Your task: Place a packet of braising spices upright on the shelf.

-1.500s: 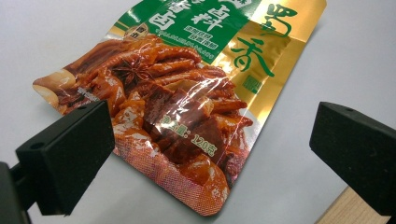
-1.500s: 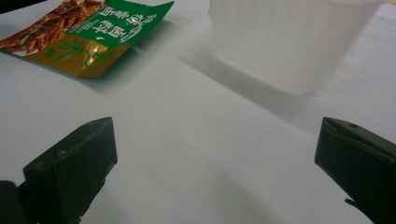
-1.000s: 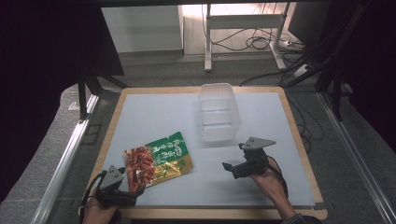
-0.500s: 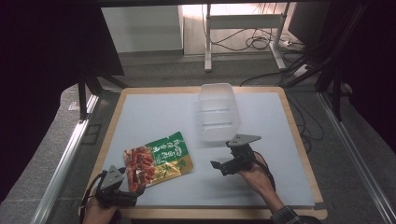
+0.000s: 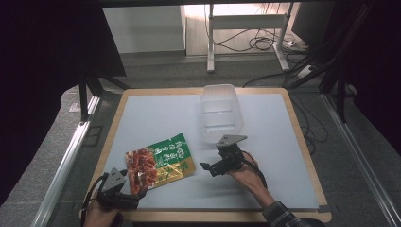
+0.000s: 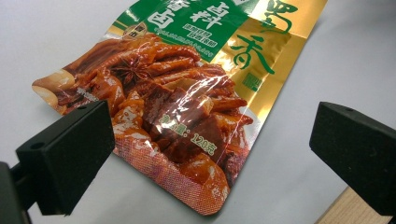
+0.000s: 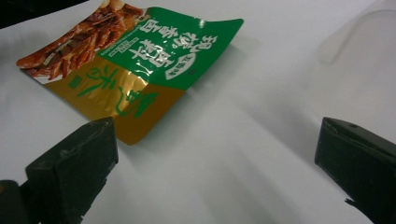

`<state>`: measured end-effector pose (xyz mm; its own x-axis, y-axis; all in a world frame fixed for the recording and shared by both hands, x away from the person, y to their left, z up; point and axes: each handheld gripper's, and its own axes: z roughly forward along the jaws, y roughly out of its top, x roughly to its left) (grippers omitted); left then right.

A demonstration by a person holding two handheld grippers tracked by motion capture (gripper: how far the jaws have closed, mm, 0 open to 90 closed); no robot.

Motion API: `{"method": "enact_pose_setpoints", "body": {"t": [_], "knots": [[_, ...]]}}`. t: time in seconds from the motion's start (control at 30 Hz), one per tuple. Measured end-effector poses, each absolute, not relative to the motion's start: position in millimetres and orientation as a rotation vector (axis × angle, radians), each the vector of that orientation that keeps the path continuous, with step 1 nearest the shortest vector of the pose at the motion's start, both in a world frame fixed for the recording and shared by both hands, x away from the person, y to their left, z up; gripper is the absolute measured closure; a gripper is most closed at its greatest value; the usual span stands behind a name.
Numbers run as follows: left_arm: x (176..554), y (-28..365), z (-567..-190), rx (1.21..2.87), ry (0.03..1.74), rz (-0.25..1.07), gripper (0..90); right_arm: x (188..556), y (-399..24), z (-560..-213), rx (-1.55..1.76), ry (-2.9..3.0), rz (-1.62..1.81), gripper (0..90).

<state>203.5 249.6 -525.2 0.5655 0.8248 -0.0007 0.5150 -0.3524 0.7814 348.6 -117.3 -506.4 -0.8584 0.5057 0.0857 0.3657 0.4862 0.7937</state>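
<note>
Between my wide-open left gripper point(image 5: 135, 191) and my right gripper point(image 5: 210, 168), the flat green, gold and red foil snack pouch point(image 5: 161, 162) is the one thing lying low on the pale grey table mat point(image 5: 156, 118), and bare mat runs all around it. My right jaws stand apart just beside the pouch's gold corner with open mat beneath them. The clear plastic rectangular tub point(image 5: 221, 112) stands just behind my right gripper, blocking the way straight forward there.

The snack pouch point(image 5: 161, 161) lies flat on the white table mat, near its front-left corner — a sealed foil pack, green and gold with printed characters, its red braised-meat picture toward the front edge. One far corner seems slightly lifted.
</note>
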Motion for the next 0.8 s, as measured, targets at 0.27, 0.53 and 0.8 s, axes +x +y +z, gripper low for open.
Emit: {"method": "enact_pose_setpoints", "body": {"t": [0.27, 0.53, 0.8], "knots": [[203.5, 249.2, -525.5, 2.035, 1.068, 0.517, 0.0, 351.2, -101.4, -513.5, 0.730, 2.625, 1.295, 3.5], [203.5, 249.3, -525.5, 2.033, 1.069, 0.517, 0.1, 358.4, -83.8, -521.0, 0.781, 2.681, 1.276, 12.2], [203.5, 249.5, -525.5, 2.031, 1.069, 0.515, 0.2, 363.3, -60.5, -530.3, 0.749, 2.727, 1.208, 29.9]]}}
